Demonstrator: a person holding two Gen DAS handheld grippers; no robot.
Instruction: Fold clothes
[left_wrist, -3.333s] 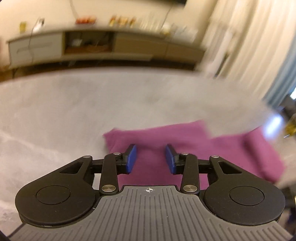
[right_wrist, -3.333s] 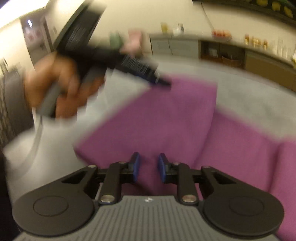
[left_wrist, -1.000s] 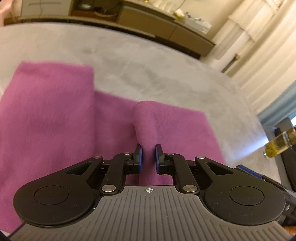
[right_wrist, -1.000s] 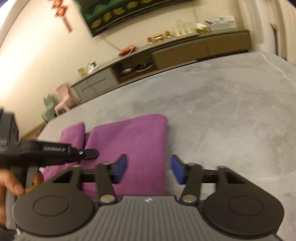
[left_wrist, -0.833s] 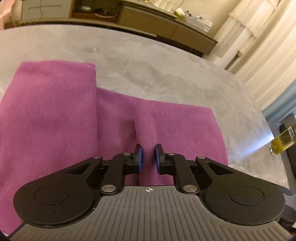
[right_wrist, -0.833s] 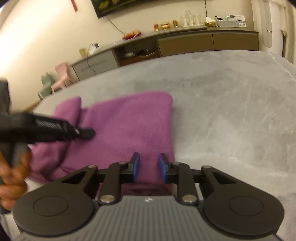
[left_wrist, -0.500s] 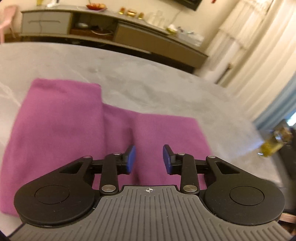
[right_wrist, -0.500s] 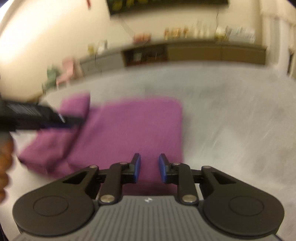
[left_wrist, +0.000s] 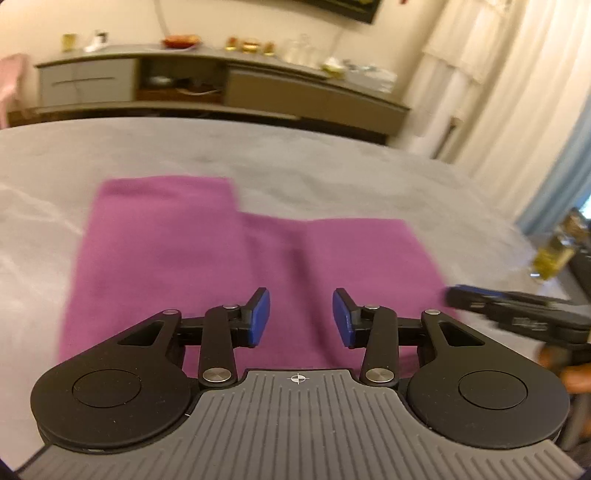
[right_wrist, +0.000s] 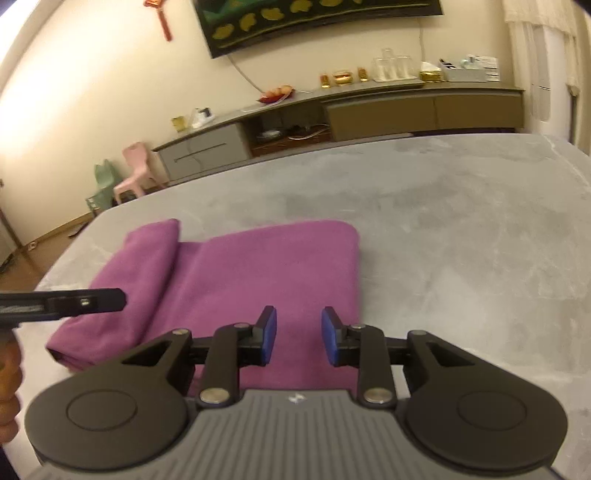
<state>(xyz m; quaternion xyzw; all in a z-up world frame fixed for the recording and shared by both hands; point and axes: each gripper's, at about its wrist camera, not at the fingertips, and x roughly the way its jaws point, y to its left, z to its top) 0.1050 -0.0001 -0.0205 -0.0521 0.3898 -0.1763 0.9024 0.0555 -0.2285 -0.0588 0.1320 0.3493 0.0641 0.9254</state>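
Observation:
A purple cloth (left_wrist: 177, 251) lies folded flat on the grey table (left_wrist: 332, 173). In the right wrist view the cloth (right_wrist: 273, 269) shows a thicker folded part at its left. My left gripper (left_wrist: 301, 317) is open and empty, raised over the cloth's near edge. My right gripper (right_wrist: 298, 336) is open and empty, above the near right part of the cloth. Each gripper shows in the other's view: the right one at the right edge (left_wrist: 517, 314), the left one at the left edge (right_wrist: 62, 302).
A long low cabinet (right_wrist: 332, 114) with small items stands along the far wall. Pink and green child chairs (right_wrist: 129, 173) stand at the left. Curtains (left_wrist: 498, 92) hang at the right. A bottle of yellow liquid (left_wrist: 554, 254) stands beyond the table's right edge.
Both grippers let go of the cloth and opened. They pulled back and up from the cloth, which now lies flat.

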